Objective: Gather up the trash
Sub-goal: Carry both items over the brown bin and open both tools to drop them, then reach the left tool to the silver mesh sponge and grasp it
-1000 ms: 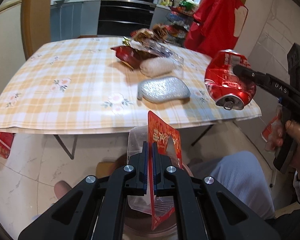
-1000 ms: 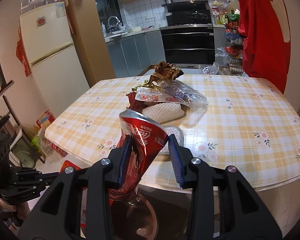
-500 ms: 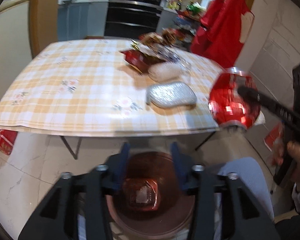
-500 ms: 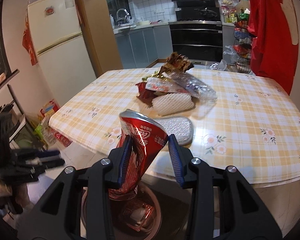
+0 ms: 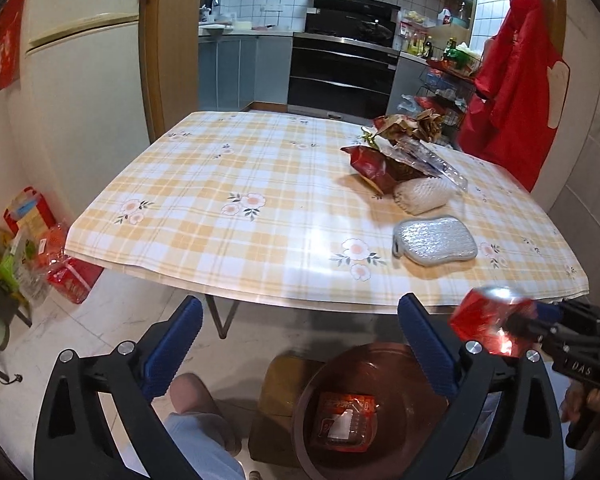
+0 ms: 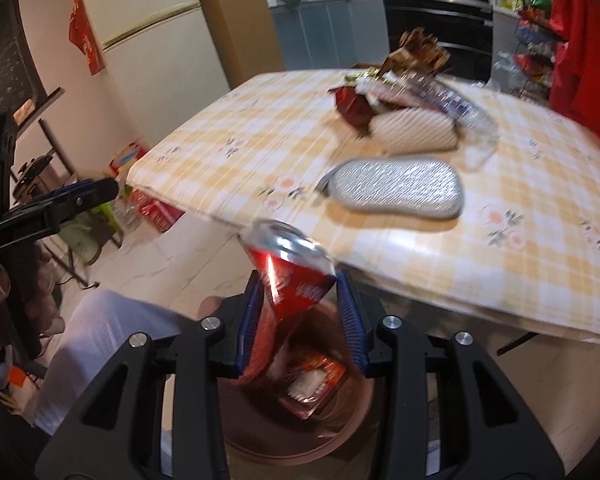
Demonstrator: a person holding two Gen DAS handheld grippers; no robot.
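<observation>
My left gripper (image 5: 296, 320) is open and empty above the floor in front of the table. A brown bin (image 5: 312, 408) below holds a red wrapper (image 5: 346, 420). My right gripper (image 6: 298, 300) is shut on a crushed red can (image 6: 290, 276), held just above the bin (image 6: 260, 432); the can also shows in the left wrist view (image 5: 490, 320). On the table (image 5: 228, 184) lie a silver pouch (image 5: 434, 242), a white foam net (image 5: 422, 196), a dark red bag (image 5: 374, 164) and a clear plastic wrapper (image 5: 432, 160).
The table edge is close in front of both grippers. The person's knee (image 5: 192, 400) is left of the bin. Red packets and clutter (image 5: 60, 268) sit on the floor at left. A fridge (image 5: 80, 80) stands at left, kitchen counters behind.
My left gripper opened and dropped the red wrapper into the bin, then rose and swung left. My right gripper carried the can down over the bin.
</observation>
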